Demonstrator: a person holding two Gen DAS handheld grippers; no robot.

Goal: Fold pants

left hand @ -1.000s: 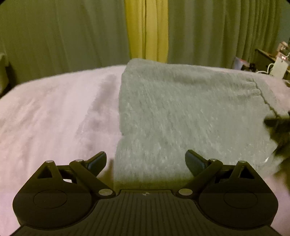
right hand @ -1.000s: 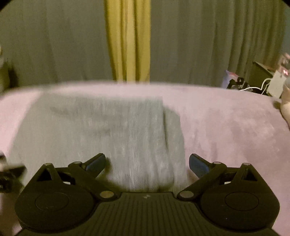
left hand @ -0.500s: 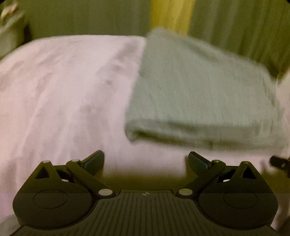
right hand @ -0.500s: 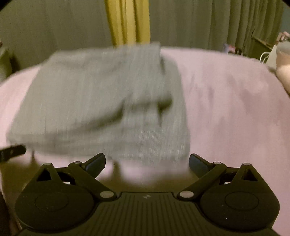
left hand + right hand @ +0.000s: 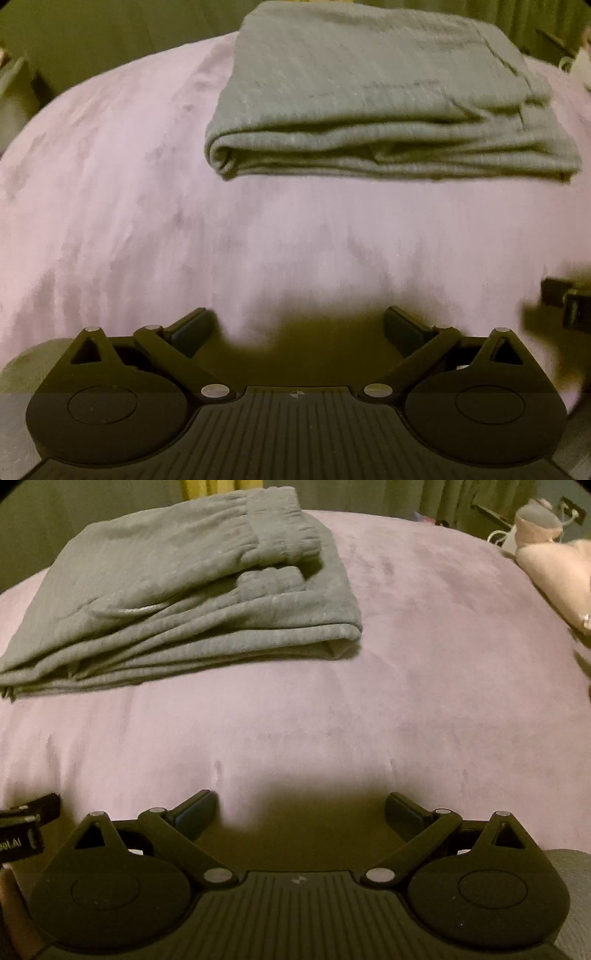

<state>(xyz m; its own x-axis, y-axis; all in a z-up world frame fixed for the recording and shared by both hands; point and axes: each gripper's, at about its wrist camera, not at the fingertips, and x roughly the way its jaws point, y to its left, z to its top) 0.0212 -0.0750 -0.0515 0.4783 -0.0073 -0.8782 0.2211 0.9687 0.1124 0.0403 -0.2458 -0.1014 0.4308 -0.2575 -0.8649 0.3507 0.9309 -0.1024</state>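
Close above the pink bedspread (image 5: 406,686), the left gripper (image 5: 297,328) and right gripper (image 5: 301,808) hang with jaws spread wide and nothing between them. Beyond, well apart from both, the grey pants (image 5: 177,602) lie stacked in a compact bundle, so the folding looks finished. Its long axis runs side to side, with the waistband (image 5: 284,539) on top at the far right.

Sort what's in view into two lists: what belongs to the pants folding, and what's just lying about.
Belongs to the job:
- grey pants, folded in a stack on the bed
- left gripper, open, empty
- right gripper, open, empty
- pink bed cover, the work surface

Just lying about:
- pink bundle at the bed's right edge
- curtains behind
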